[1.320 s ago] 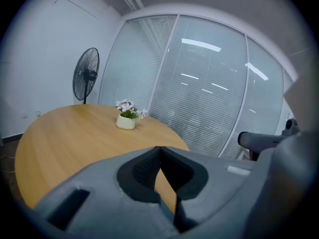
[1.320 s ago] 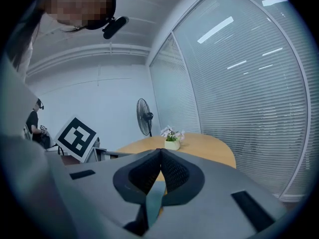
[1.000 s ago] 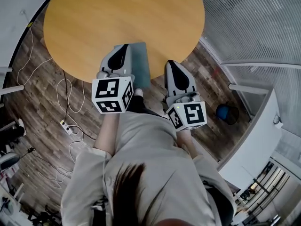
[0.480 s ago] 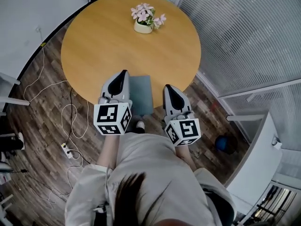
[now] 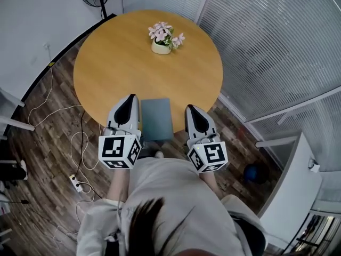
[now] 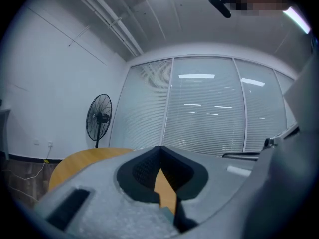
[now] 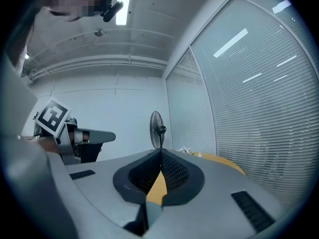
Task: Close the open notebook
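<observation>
Now left tool [image 5: 129, 98] and right tool [image 5: 193, 109] higher, jaws together, empty; notebook [image 5: 157, 119] between them.

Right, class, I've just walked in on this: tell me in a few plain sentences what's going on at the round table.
A person stands at the near edge of a round wooden table with a hand-held gripper in each hand. The left hand-held gripper and the right hand-held gripper are held level on either side of a grey-green notebook. Neither seems to touch it. Both have their jaws together with nothing between them. The notebook lies flat and looks closed. A pot of flowers stands farther across.
</observation>
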A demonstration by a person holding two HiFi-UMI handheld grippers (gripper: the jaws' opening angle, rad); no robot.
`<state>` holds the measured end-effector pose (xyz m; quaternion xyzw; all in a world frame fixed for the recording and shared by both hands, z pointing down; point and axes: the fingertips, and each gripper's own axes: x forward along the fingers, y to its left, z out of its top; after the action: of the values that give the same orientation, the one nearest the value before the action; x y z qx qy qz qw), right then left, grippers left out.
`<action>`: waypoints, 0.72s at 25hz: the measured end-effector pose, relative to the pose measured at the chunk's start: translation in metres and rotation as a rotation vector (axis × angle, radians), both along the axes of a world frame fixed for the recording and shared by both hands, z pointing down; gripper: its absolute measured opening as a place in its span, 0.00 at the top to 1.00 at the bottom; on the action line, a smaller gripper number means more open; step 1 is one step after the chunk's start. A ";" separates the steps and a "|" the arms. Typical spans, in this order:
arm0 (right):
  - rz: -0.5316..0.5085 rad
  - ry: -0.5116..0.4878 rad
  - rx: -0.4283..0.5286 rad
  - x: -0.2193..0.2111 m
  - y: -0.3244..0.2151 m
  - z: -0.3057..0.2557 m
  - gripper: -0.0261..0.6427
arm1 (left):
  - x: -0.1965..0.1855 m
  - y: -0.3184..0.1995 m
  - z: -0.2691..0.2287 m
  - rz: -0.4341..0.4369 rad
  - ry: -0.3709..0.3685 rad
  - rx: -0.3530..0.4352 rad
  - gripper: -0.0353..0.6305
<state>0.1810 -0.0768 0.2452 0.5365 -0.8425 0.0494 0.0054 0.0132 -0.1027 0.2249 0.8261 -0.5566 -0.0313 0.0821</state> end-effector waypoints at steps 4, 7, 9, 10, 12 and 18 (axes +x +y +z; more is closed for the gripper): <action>0.004 0.001 0.014 0.001 0.002 -0.009 0.96 | -0.008 0.008 -0.004 0.000 -0.006 0.009 0.92; 0.016 -0.004 0.017 0.004 0.003 -0.012 0.96 | -0.013 0.015 -0.007 -0.005 -0.010 0.019 0.92; 0.024 -0.008 0.016 0.004 0.004 -0.014 0.96 | -0.020 0.020 -0.008 -0.016 -0.010 0.024 0.92; 0.024 -0.010 0.016 0.003 0.003 -0.014 0.96 | -0.024 0.023 -0.007 -0.024 -0.009 0.026 0.92; 0.019 -0.011 0.018 0.003 0.003 -0.016 0.96 | -0.030 0.027 -0.005 -0.033 -0.008 0.026 0.92; 0.034 -0.003 0.004 0.006 0.009 -0.012 0.96 | -0.034 0.039 0.005 -0.025 -0.020 0.010 0.92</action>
<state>0.1872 -0.0680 0.2330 0.5505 -0.8334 0.0482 0.0023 -0.0209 -0.0632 0.2298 0.8199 -0.5674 -0.0266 0.0719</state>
